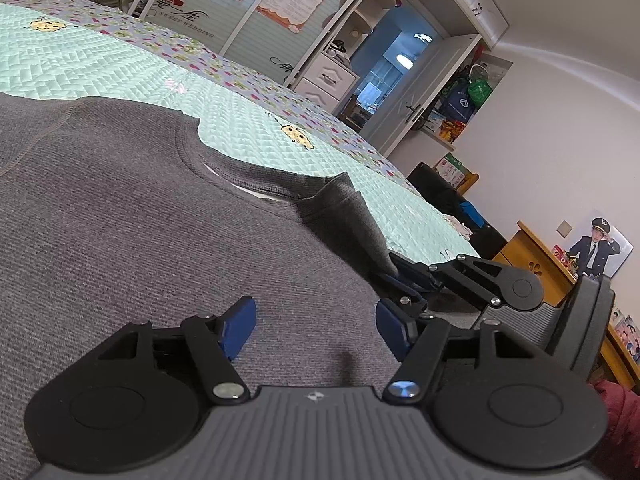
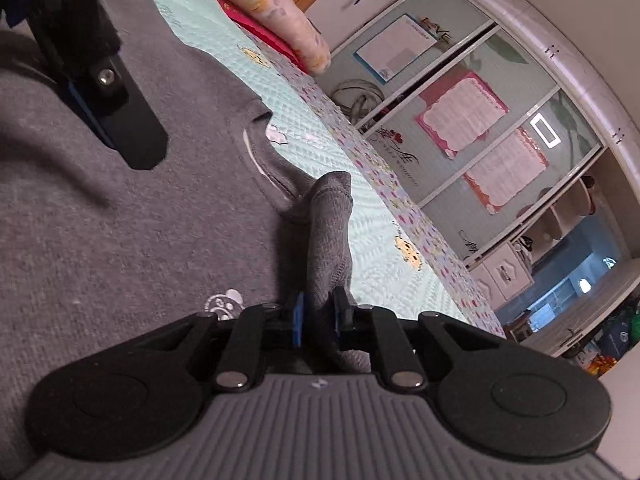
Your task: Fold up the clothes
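Note:
A grey knit sweater (image 1: 120, 220) lies spread on the bed, its neckline (image 1: 224, 168) facing the far side. My left gripper (image 1: 316, 330) is open and hovers low over the sweater's body, its blue pads apart with nothing between them. My right gripper (image 2: 319, 314) is shut on a raised fold of the grey sweater (image 2: 330, 232) beside the neckline, near the shoulder edge. In the left wrist view the right gripper (image 1: 396, 276) sits just right of the left one, pinching that fold. One finger (image 2: 120, 112) of the left gripper shows at the upper left of the right wrist view.
A mint quilted bedspread (image 1: 120, 68) with a flowered border lies under the sweater. A pillow (image 2: 280, 4) rests at the bed's head. Beyond the bed stand a sliding-door wardrobe (image 1: 256, 20), a dark bag (image 1: 440, 192) and a wooden cabinet (image 1: 532, 256).

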{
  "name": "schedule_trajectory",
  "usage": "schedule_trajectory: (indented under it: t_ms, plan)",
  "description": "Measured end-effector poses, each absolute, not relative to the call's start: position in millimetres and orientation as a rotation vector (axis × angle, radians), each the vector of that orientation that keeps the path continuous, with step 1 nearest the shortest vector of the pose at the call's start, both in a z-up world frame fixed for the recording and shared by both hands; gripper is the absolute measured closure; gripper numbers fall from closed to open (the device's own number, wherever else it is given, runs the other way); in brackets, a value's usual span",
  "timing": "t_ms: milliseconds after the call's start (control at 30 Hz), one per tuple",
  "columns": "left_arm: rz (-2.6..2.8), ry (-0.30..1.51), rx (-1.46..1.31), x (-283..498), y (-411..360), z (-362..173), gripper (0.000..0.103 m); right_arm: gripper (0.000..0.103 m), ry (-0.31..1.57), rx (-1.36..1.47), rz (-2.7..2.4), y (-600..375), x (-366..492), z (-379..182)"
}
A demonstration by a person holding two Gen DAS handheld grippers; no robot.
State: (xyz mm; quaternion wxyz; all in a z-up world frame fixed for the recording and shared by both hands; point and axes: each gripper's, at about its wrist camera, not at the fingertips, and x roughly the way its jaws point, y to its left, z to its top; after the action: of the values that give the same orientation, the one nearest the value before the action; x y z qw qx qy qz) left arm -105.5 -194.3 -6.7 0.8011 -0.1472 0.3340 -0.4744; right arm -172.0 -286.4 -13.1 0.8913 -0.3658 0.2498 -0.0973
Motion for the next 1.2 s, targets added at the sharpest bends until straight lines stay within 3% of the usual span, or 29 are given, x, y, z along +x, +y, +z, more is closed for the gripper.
schedule_trajectory:
  t_ms: [200, 400, 467, 533, 600, 767, 967, 1067, 1200]
  plan:
    - [-1.018, 0.716, -0.315, -104.3, -194.4, -6.4, 0.033, 0.079, 0.500, -0.691, -0.183, -281.8, -185.0, -7.6]
    - [-1.019, 0.715, -0.313, -104.2, -194.7, -7.2, 0.033, 0.077, 0.524, -0.605, -0.156, -292.9, -173.5, -3.1]
    - [-1.019, 0.715, -0.313, -104.0, -194.9, -7.6, 0.033, 0.071, 0.529, -0.515, -0.141, -298.5, -174.0, 3.6]
    - [-1.021, 0.715, -0.312, -104.0, -194.8, -7.9, 0.033, 0.053, 0.530, -0.394, -0.134, -308.4, -172.8, 8.5]
    - [-1.021, 0.715, -0.312, -104.3, -194.7, -8.2, 0.032, 0.048, 0.520, -0.267, -0.159, -324.3, -167.7, 16.6]
    - [-1.022, 0.715, -0.313, -104.5, -195.0, -7.6, 0.032, 0.047, 0.608, 0.016, -0.191, -379.7, -136.7, 22.5]
    - [-1.025, 0.716, -0.315, -104.3, -195.4, -6.9, 0.032, 0.040, 0.667, 0.042, -0.503, -409.8, -110.1, 17.7]
    - [-1.024, 0.716, -0.314, -105.1, -195.4, -6.5, 0.032, 0.041, 0.574, 0.223, -0.513, -414.7, -128.5, 29.7]
    - [-1.024, 0.719, -0.318, -105.0, -194.6, -6.1, 0.032, 0.041, 0.479, 0.240, -0.475, -389.4, -132.5, 46.6]
